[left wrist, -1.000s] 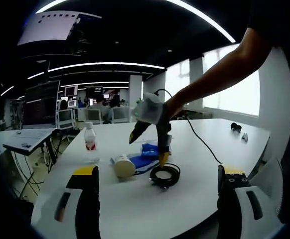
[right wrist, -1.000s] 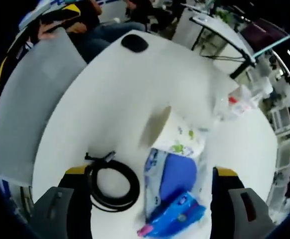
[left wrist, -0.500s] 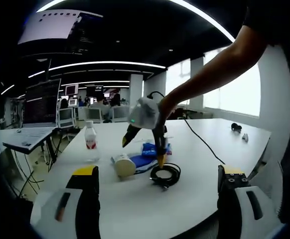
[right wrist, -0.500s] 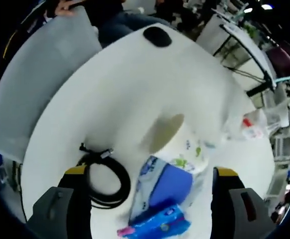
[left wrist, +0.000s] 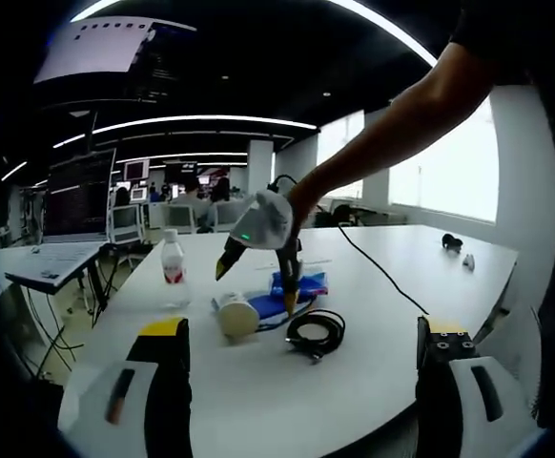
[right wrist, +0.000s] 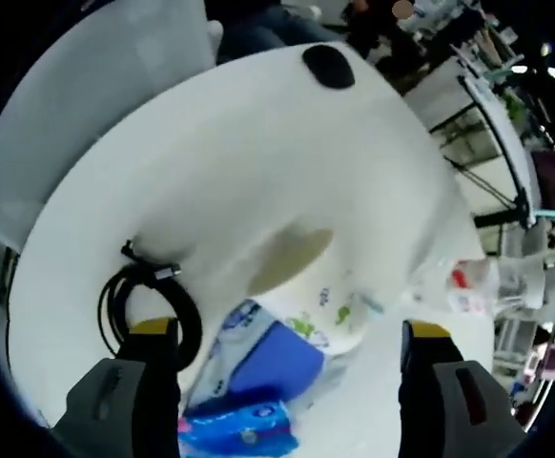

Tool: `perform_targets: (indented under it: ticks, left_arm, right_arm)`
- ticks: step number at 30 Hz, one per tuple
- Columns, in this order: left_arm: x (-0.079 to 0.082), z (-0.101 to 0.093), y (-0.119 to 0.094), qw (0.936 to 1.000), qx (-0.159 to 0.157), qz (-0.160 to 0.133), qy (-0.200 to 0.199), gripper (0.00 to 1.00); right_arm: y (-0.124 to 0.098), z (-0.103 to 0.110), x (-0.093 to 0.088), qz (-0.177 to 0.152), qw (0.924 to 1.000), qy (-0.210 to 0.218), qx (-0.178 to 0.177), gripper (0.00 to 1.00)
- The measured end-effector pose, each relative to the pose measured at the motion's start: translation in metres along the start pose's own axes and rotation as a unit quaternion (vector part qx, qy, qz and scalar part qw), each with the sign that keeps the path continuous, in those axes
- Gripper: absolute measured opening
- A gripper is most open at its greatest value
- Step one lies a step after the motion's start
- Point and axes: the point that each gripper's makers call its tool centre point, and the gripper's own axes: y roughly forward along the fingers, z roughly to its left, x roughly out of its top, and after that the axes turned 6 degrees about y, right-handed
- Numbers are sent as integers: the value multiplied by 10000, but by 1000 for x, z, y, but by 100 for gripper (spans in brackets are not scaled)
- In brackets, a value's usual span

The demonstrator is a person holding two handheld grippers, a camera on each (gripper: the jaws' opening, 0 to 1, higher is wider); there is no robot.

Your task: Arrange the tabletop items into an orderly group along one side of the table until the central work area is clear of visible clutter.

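Tissues: the blue pack (right wrist: 258, 367) lies between the open right tool's (right wrist: 287, 410) jaws; left tool (left wrist: 301, 382) open, well back.

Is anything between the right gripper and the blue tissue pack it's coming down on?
Nothing visible. The right gripper hangs open over the blue tissue pack. The black cable coil lies just beside one finger, and the paper cup touches the pack's far end.

bright windows (left wrist: 449, 176) (dark ceiling (left wrist: 258, 67)), desks behind
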Motion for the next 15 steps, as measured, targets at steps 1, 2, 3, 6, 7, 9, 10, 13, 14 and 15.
perform_targets:
  ticks: [1, 2, 3, 6, 7, 9, 10, 13, 14, 15]
  left_arm:
    - [0, 0, 0, 10000, -12, 1, -6, 99]
    - [0, -1, 0, 10000, -17, 5, -13, 99]
    - [-1, 0, 0, 10000, -8, 14, -5, 99]
    - [-1, 0, 0, 10000, -9, 6, -20, 99]
    - [-1, 0, 0, 10000, -12, 14, -18, 99]
    - [-1, 0, 1, 10000, -34, 16, -31, 99]
    - [-1, 0, 1, 10000, -43, 27, -36, 99]
    - [-1, 0, 1, 10000, -37, 4, -58, 99]
    - [-1, 1, 1, 10000, -36, -2, -67, 99]
    - [-1, 1, 1, 10000, -34, -5, -82, 99]
  right_arm:
    - [1, -1, 0, 12, 10000, -27, 33, 96]
    - [3, -2, -1, 61, 9999, -82, 79, 96]
    - [4, -3, -1, 86, 9998, -145, 95, 96]
    - [9, -6, 1, 121, 9991, -388, 155, 95]
    - [9, -7, 2, 120, 9988, -459, 155, 94]
    - [10, -13, 6, 51, 9974, -721, 79, 91]
    - [10, -14, 6, 59, 9973, -731, 73, 90]
    - [10, -18, 4, 151, 9941, -1066, 156, 87]
    - [10, -19, 4, 167, 9930, -1161, 150, 87]
    - [11, -21, 3, 201, 9921, -1235, 134, 87]
